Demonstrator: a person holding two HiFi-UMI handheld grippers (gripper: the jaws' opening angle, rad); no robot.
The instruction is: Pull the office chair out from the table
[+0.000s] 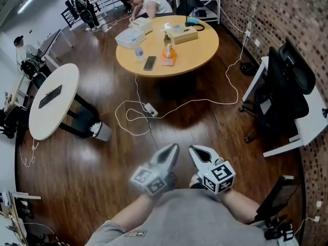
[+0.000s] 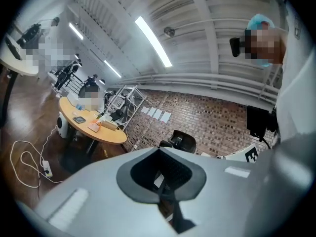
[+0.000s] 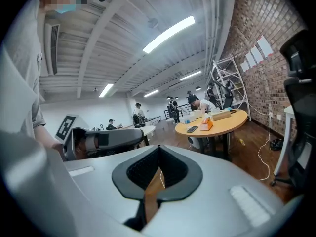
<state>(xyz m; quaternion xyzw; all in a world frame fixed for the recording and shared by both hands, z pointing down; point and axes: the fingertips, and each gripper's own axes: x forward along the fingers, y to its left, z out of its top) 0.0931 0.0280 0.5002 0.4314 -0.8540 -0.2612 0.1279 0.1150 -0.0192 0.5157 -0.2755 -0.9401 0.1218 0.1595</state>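
A black office chair (image 1: 284, 88) stands at the right, pushed in at a white desk (image 1: 307, 127) along the brick wall. My left gripper (image 1: 173, 148) and right gripper (image 1: 193, 149) are held side by side close to my body, far from the chair, both shut with nothing between the jaws. The left gripper view shows its jaws (image 2: 162, 189) together, with the chair (image 2: 180, 141) small in the distance. In the right gripper view the jaws (image 3: 154, 181) are together too, and the chair (image 3: 298, 88) rises at the right edge.
A round wooden table (image 1: 197, 50) with boxes, a phone and bottles stands ahead, with a person (image 1: 152, 4) bent over it. A white oval table (image 1: 64, 81) is at the left. White cables and a power strip (image 1: 150, 108) lie on the dark wood floor.
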